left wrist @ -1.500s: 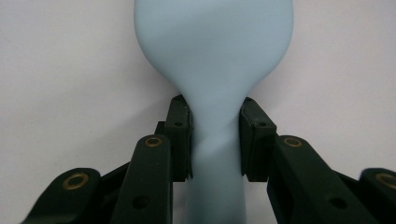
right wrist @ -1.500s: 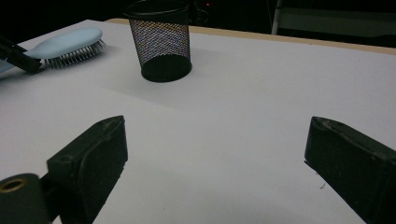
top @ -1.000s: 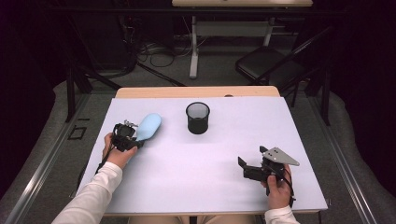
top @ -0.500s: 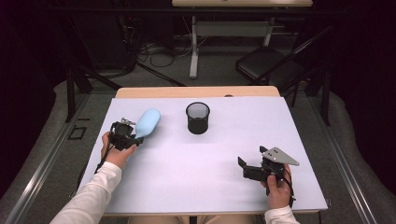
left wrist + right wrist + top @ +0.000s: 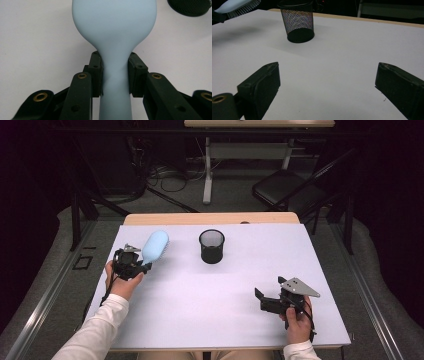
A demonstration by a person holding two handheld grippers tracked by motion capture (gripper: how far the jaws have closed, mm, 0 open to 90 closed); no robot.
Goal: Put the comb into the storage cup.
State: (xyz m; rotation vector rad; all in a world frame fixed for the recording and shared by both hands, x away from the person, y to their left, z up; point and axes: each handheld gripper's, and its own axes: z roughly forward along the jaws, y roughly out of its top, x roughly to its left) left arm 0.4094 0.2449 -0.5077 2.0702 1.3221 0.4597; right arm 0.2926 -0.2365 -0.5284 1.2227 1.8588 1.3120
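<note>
Just one hairbrush [image 5: 155, 246], one mesh cup [image 5: 212, 246].

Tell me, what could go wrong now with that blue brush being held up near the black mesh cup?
The left gripper clamps the light blue hairbrush on its narrow neck, with the wide head far out in front; it could tip or slip between the smooth fingers. The mesh cup stands loose and looks light, so a brush pushed against its rim might knock it over. The right gripper rests open, too far away to steady the cup.
</note>
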